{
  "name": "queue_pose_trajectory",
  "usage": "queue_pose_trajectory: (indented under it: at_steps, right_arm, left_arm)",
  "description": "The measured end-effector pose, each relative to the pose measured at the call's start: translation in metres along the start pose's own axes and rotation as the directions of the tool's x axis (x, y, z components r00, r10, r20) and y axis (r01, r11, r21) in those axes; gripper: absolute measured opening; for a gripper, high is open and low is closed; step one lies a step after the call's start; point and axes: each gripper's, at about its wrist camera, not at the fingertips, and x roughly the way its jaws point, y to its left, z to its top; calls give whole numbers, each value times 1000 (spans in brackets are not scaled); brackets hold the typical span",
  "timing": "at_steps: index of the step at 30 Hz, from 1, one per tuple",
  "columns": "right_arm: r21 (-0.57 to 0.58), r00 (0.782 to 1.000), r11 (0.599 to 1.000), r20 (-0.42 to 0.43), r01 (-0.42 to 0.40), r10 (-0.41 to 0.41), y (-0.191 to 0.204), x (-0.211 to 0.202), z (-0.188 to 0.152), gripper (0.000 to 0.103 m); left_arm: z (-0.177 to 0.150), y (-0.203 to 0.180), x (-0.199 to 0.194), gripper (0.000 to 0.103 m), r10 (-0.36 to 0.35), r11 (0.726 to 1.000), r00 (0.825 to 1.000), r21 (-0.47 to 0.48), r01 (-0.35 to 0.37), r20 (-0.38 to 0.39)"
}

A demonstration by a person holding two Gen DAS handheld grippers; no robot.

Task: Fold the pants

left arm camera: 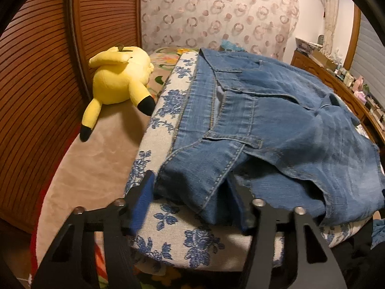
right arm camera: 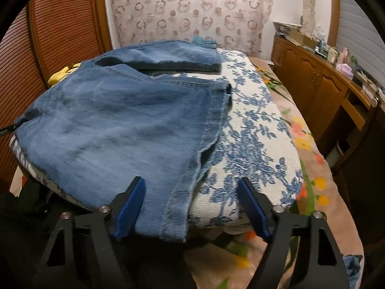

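Two grippers at the near edge of the jeans (left arm camera: pixel 276 120), which lie part-folded on a blue-flowered cushion (left arm camera: pixel 168 231). Left gripper (left arm camera: pixel 192 207) straddles the waistband corner, pads not visibly pressing. Right gripper (right arm camera: pixel 192 204) gapes around the hem, likely to lift both ends together.

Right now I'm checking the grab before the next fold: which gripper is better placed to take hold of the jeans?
Left. The left gripper already straddles a thick corner of the jeans, denim between its pads. The right gripper stands wide, over hem edge and bare cushion.
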Motion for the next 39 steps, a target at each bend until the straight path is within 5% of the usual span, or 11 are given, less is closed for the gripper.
queue_pose_trajectory:
  at_steps: [10, 17, 28, 39]
  right_arm:
    - [-10, 999, 999, -3, -35, 35, -3, -6, 3, 16]
    - [20, 994, 996, 63, -89, 87, -18, -20, 19, 8]
    - [-44, 952, 995, 287, -95, 103, -22, -40, 105, 8]
    - [-49, 982, 995, 162, -91, 98, -27, 48, 134, 8]
  left_arm:
    - [8, -5, -17, 21, -61, 998, 996, 5, 61, 61]
    - [28, -12, -44, 18, -87, 996, 986, 15, 86, 145]
    - [89, -28, -58, 17, -96, 994, 964, 70, 81, 248]
    - [120, -37, -14, 17, -66, 995, 976, 85, 50, 207]
